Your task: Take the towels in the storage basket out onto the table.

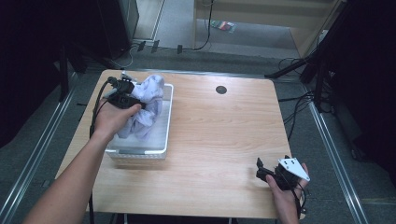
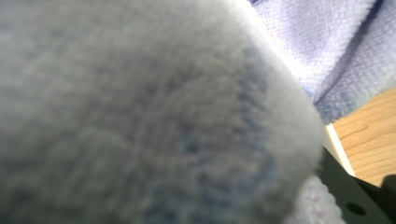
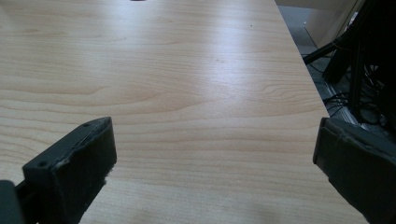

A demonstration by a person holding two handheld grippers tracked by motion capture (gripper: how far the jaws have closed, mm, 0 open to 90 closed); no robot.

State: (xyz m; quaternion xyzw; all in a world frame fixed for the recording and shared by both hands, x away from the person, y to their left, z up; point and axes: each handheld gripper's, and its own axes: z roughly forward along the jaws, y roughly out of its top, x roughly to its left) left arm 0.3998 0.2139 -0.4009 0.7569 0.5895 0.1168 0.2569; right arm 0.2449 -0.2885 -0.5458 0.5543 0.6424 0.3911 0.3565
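Lavender towel (image 2: 140,116) hangs lengthwise downward into the basket (image 1: 140,151) — pinched in left claw (image 1: 125,95); right claw (image 3: 215,154) wide.

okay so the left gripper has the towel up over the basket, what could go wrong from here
The towel still hangs down into the basket, so it may drag or tip the basket as the left gripper lifts. The towel covers the left gripper view, hiding the grip; it might slip. The right gripper sits open, far off, steadying nothing.
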